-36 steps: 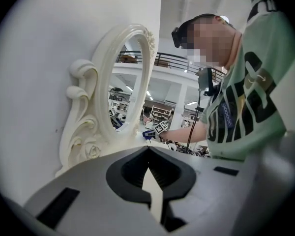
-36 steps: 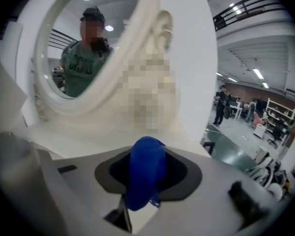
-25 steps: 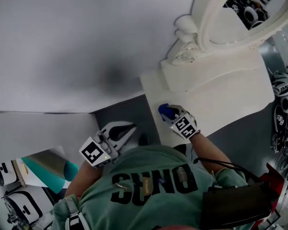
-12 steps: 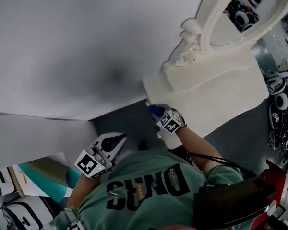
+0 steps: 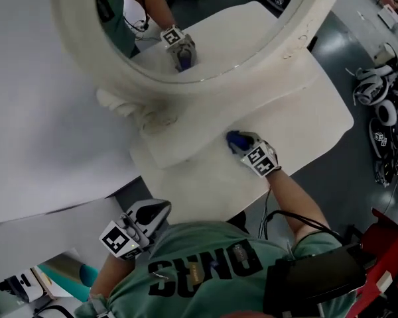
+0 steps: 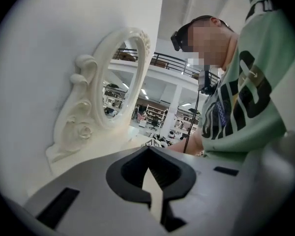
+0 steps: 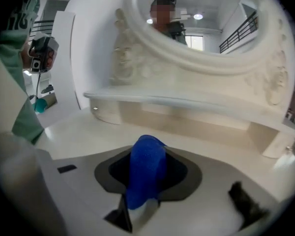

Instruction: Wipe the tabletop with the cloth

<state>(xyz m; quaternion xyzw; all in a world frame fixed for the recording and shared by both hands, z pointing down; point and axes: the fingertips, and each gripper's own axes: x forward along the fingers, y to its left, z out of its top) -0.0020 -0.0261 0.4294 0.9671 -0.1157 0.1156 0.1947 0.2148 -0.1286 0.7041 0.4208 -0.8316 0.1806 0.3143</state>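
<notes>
Head view, change: right gripper [image 5: 241, 144] has moved off the near corner of the tabletop [image 5: 305, 124] and further in. It now sits just beside the base of the mirror [image 5: 79, 52]. The camera has swung up too.
Head view, left: left gripper [image 5: 160, 211] stays off the table, near the person's chest, idle.
Left gripper view: fingers together, nothing between them.
Right gripper view: fingers clamped on the blue cloth [image 7: 146, 168], held low over the tabletop in front of the mirror base. Contact isn't clear.
Task read: the wipe looks under way, with the stroke working inward. The right side probably still needs covering.
</notes>
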